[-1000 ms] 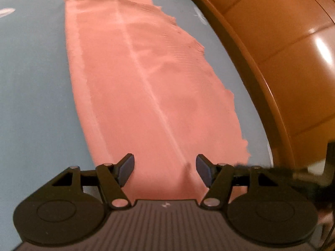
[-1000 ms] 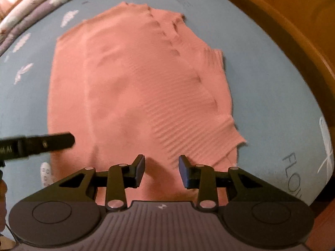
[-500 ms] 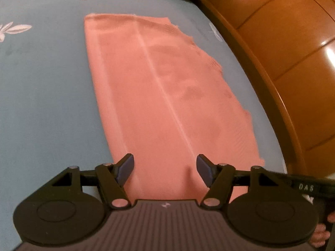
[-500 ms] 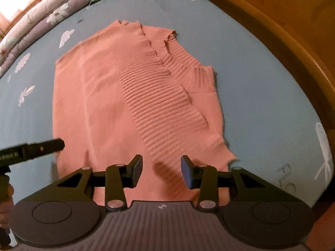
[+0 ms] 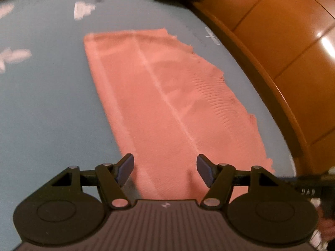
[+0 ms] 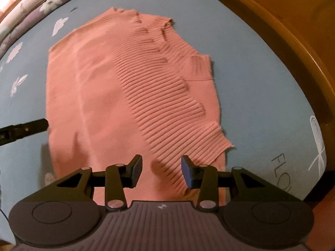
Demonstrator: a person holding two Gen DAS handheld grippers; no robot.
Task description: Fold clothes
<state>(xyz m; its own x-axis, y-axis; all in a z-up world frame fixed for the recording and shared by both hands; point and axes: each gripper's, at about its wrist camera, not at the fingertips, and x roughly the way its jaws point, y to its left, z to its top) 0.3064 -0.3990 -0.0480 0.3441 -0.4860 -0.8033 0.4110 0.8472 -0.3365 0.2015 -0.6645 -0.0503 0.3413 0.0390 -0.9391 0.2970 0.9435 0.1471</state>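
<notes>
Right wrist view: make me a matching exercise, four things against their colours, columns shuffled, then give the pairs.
Things:
1. ribbed sweater
2. bedsheet
3. bed frame
4. right gripper finger pads

Colours:
A. dark blue
B. salmon pink
C. orange-brown wood
D. light blue with white flower prints

Pairs: 1-B, 2-D, 3-C, 4-A

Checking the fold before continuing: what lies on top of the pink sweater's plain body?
A ribbed layer of the pink sweater lies folded over it; anything beneath stays covered.
</notes>
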